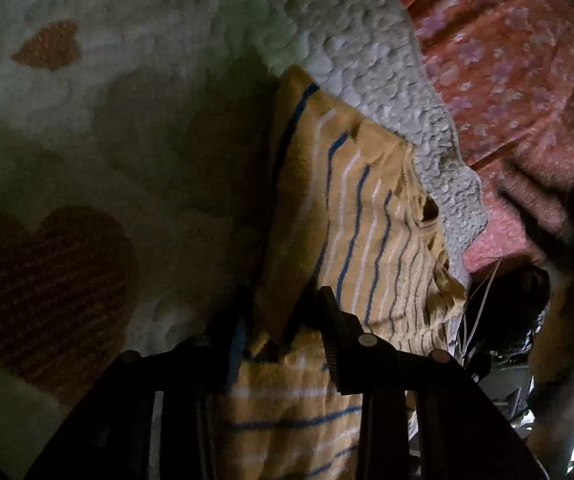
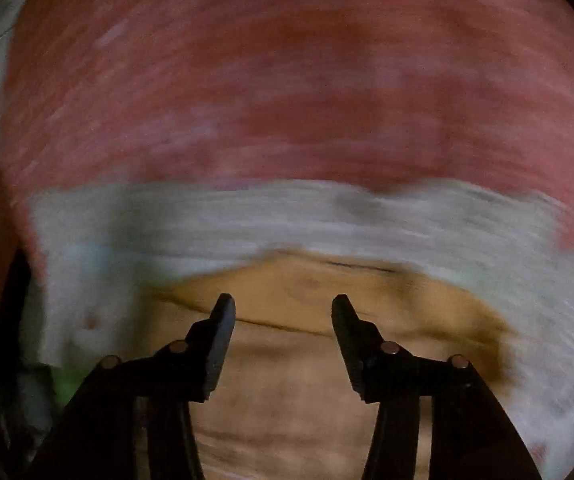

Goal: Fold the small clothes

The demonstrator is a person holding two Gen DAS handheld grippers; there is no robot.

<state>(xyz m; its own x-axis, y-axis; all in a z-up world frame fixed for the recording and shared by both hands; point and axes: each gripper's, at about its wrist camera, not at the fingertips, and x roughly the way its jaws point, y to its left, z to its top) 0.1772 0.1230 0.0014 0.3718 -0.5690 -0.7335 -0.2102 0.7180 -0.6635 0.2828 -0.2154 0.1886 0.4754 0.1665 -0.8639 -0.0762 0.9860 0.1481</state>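
A small yellow garment (image 1: 359,216) with blue and white stripes lies on a fluffy white blanket (image 1: 175,92) with brown hearts. My left gripper (image 1: 287,336) is shut on a fold of the garment, which bunches between its fingers and hangs over them toward the camera. In the right wrist view, which is motion-blurred, the same yellow garment (image 2: 311,352) lies below my right gripper (image 2: 283,308). The right jaws are open and hold nothing, with the tips over the cloth.
A pink flowered bedsheet (image 1: 499,80) lies beyond the blanket's edge, and fills the top of the right wrist view (image 2: 287,80). The white blanket (image 2: 247,220) runs as a band between sheet and garment. Dark objects (image 1: 523,312) and white cords sit at the right edge.
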